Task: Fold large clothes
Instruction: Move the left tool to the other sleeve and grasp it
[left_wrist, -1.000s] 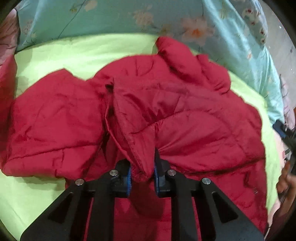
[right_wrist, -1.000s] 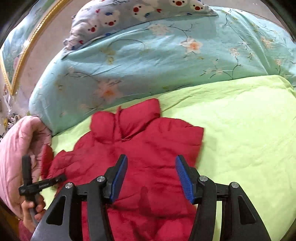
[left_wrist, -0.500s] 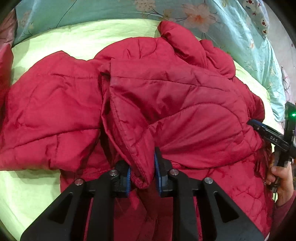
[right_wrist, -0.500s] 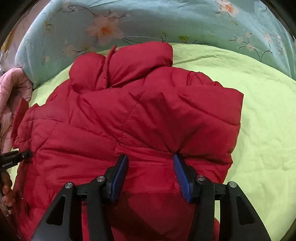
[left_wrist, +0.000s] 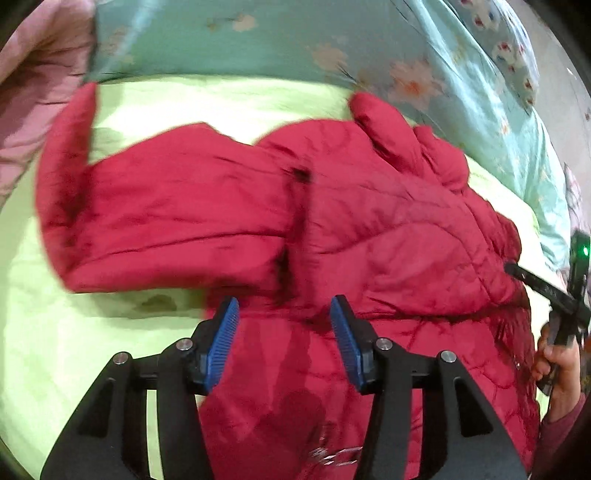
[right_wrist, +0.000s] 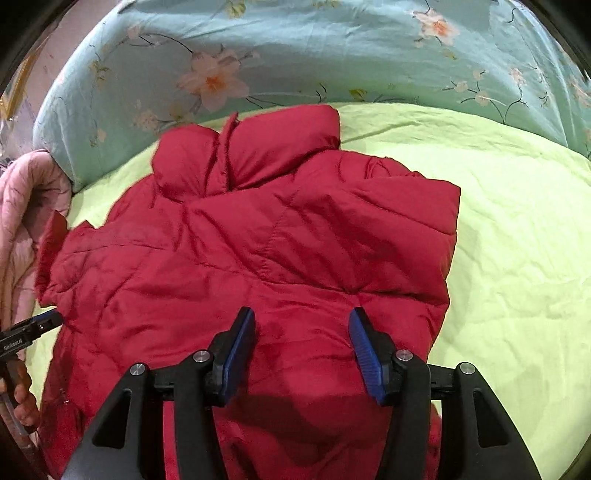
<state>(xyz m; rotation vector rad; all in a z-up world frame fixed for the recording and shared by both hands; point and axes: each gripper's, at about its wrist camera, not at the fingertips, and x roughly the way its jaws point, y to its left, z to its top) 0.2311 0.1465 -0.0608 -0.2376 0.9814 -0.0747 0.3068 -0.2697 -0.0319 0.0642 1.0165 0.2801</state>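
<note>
A red quilted puffer jacket (left_wrist: 369, 229) lies on a lime-green bed sheet (left_wrist: 74, 332); it also shows in the right wrist view (right_wrist: 258, 258). One sleeve (left_wrist: 166, 229) lies out to the left, and the other sleeve (right_wrist: 388, 229) is folded over the body. The collar (right_wrist: 251, 147) points at the far pillows. My left gripper (left_wrist: 284, 332) is open and empty just above the jacket's body. My right gripper (right_wrist: 303, 347) is open and empty over the jacket's lower half. The right gripper's handle (left_wrist: 546, 291) shows at the left view's right edge.
A light blue floral duvet (right_wrist: 295, 55) lies along the far side of the bed. A pink quilt (right_wrist: 22, 221) sits at the left. Bare green sheet (right_wrist: 517, 258) stretches to the right of the jacket.
My left gripper has opened and let go of the jacket fold it held; the sleeve now lies spread to the left. My right gripper has pulled back a little and stays open.
</note>
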